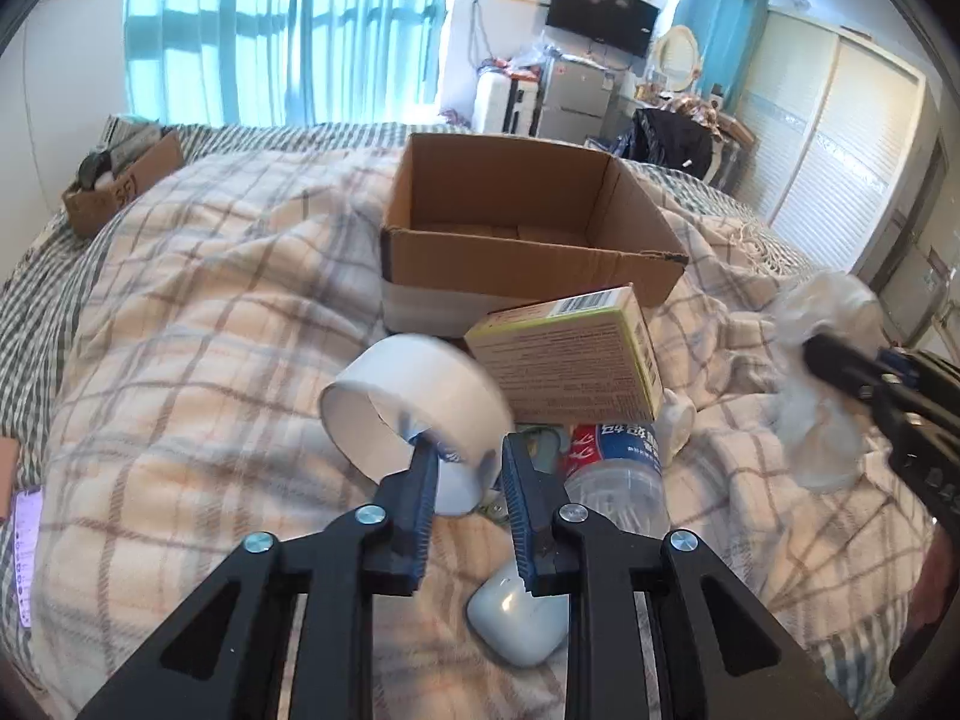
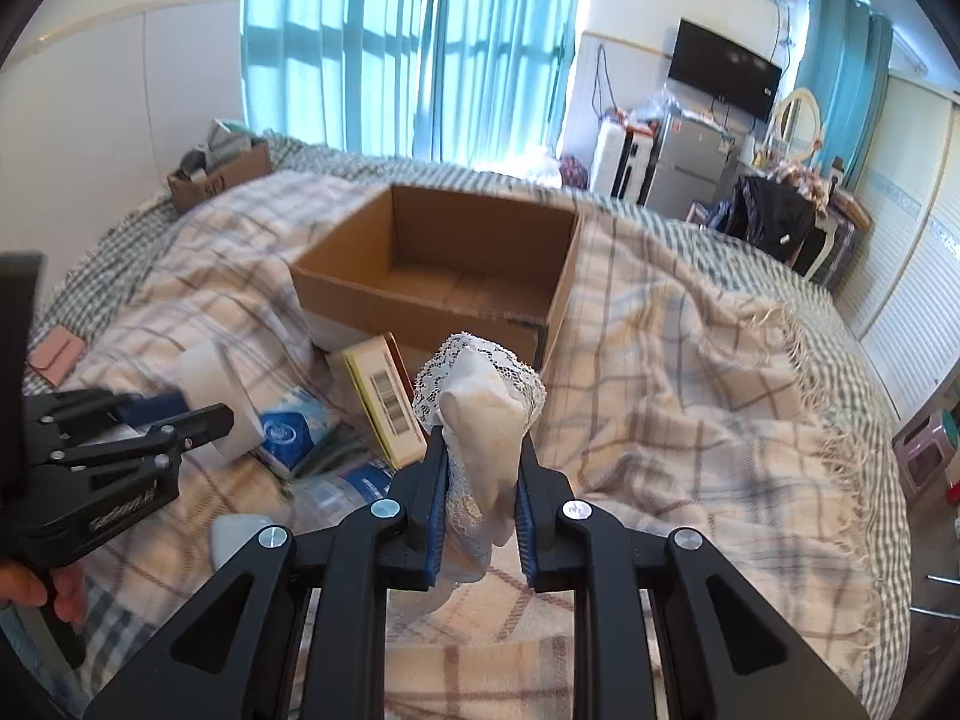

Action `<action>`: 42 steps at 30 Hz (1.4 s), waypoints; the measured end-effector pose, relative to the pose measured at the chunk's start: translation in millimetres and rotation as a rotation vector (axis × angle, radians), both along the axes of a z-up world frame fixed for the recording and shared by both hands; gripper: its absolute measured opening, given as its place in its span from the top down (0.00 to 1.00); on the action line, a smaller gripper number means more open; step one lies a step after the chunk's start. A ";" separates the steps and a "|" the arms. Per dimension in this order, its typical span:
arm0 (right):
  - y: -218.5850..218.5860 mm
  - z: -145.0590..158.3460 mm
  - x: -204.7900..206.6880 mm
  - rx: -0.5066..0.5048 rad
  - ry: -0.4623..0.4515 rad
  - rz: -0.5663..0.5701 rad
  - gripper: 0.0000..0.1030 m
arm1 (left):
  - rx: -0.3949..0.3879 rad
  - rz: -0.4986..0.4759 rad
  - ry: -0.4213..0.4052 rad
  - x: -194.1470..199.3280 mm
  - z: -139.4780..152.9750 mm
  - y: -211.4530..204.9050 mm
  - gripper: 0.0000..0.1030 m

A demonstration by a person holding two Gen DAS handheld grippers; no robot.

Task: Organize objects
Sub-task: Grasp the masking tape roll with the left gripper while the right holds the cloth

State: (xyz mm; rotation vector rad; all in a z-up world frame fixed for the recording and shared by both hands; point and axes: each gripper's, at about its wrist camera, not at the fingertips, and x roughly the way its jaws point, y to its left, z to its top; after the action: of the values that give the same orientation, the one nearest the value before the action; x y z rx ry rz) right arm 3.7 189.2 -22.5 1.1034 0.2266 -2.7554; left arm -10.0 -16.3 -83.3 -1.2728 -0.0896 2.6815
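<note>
My right gripper clamps a lace cloth; only the left view shows my left gripper pinching the tape roll.

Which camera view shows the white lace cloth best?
The right wrist view: the white lace cloth sits centred and sharp, pinched in the right gripper. The left wrist view shows it only as a blurred pale shape at the right edge.
</note>
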 end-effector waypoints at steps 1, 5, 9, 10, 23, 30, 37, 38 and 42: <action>-0.1 4.2 3.3 -0.003 0.011 0.002 0.82 | -0.001 -0.002 -0.003 -0.3 -0.3 -1.0 0.76; -0.9 16.2 14.9 -0.015 0.038 0.007 0.82 | 0.028 0.000 -0.067 -0.5 -16.5 -5.6 0.76; -0.3 18.3 19.4 -0.017 0.046 0.008 0.82 | 0.077 -0.006 -0.085 -2.6 -23.3 -7.6 0.76; 0.5 18.0 18.7 -0.018 0.046 0.011 0.82 | 0.080 -0.008 -0.084 -1.8 -22.1 -6.0 0.72; 9.4 -14.6 -17.6 -0.027 -0.031 0.007 0.82 | -0.086 0.019 -0.065 -48.9 -32.1 7.7 0.23; 12.2 -33.5 -36.4 -0.033 -0.079 0.007 0.82 | -0.117 0.015 -0.094 -72.2 -48.8 10.7 0.33; 13.4 -32.4 -36.0 -0.030 -0.079 0.005 0.82 | -0.111 -0.005 -0.059 -68.3 -38.2 9.1 0.69; 12.3 -29.5 -35.0 -0.029 -0.073 0.006 0.82 | -0.107 -0.008 -0.046 -65.8 -33.2 8.5 0.69; 9.1 -13.1 -27.0 -0.030 -0.037 0.016 0.82 | -0.082 -0.014 0.009 -56.0 -6.1 5.4 0.70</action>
State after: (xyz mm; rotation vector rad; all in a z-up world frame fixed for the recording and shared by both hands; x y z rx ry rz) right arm -23.2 198.3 -35.7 1.1386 0.1873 -2.7129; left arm -66.0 -10.9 -89.4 -1.2798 0.0310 2.7045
